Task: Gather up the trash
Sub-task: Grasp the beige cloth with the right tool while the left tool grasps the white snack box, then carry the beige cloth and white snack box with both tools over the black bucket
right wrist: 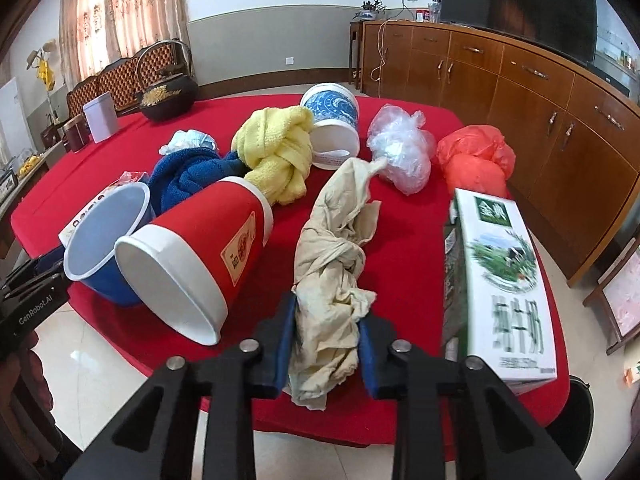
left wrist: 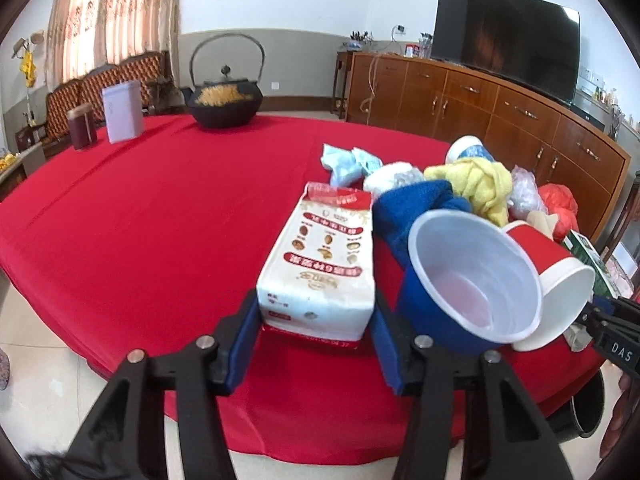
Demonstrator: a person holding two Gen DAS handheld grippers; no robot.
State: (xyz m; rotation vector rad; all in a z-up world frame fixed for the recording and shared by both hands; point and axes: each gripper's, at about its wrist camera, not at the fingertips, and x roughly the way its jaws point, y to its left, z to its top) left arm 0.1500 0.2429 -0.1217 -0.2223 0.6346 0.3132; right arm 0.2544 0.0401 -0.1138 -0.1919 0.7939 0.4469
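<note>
Left wrist view: the left gripper (left wrist: pixel 316 332) stands at the near edge of the red table (left wrist: pixel 160 208), its blue pads flanking the near end of a white and red snack bag (left wrist: pixel 320 264). The pads sit against the bag's sides; whether they press on it I cannot tell. Just right of the bag lies a tipped blue bowl (left wrist: pixel 472 280), then a red paper cup (left wrist: pixel 552 272). Behind them: a blue towel (left wrist: pixel 412 208) and a yellow towel (left wrist: pixel 484 188). A black kettle (left wrist: pixel 224 100) stands far back

Right wrist view: the right gripper (right wrist: pixel 326 344) is clamped on the near end of a crumpled beige cloth (right wrist: pixel 336 248), which lies across the table toward the far side. A milk carton (right wrist: pixel 504 280) lies right of it, the red cup to its left. Farther off: a clear plastic bag (right wrist: pixel 400 152) and an orange bag (right wrist: pixel 476 156)
</note>
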